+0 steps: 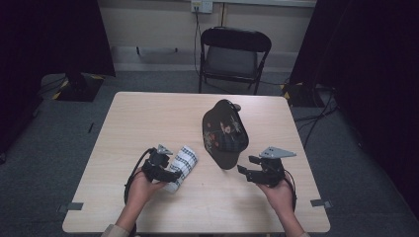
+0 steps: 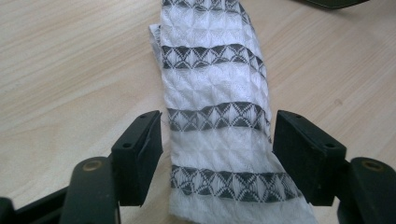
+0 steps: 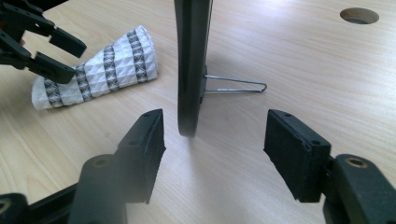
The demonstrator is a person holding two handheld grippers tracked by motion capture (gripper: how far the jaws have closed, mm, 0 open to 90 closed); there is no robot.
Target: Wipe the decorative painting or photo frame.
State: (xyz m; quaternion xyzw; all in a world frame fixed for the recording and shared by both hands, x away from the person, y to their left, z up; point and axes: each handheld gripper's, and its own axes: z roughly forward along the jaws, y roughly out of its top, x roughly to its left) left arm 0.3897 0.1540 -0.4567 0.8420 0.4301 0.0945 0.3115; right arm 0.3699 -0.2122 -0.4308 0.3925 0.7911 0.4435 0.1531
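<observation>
Left gripper (image 2: 217, 140): jaws wide, straddling folded cloth (image 2: 219, 121) without contact. Right gripper (image 3: 212, 140): jaws wide, nothing held, cap (image 1: 225, 133) brim between. Cloth left of cap. Retract straight, avoiding snags.

On the table (image 1: 148, 113), a folded cloth (image 1: 182, 165) lies left of a cap (image 1: 225, 133); behind the table stands a chair (image 1: 234, 52), the cloth nearer the front edge
</observation>
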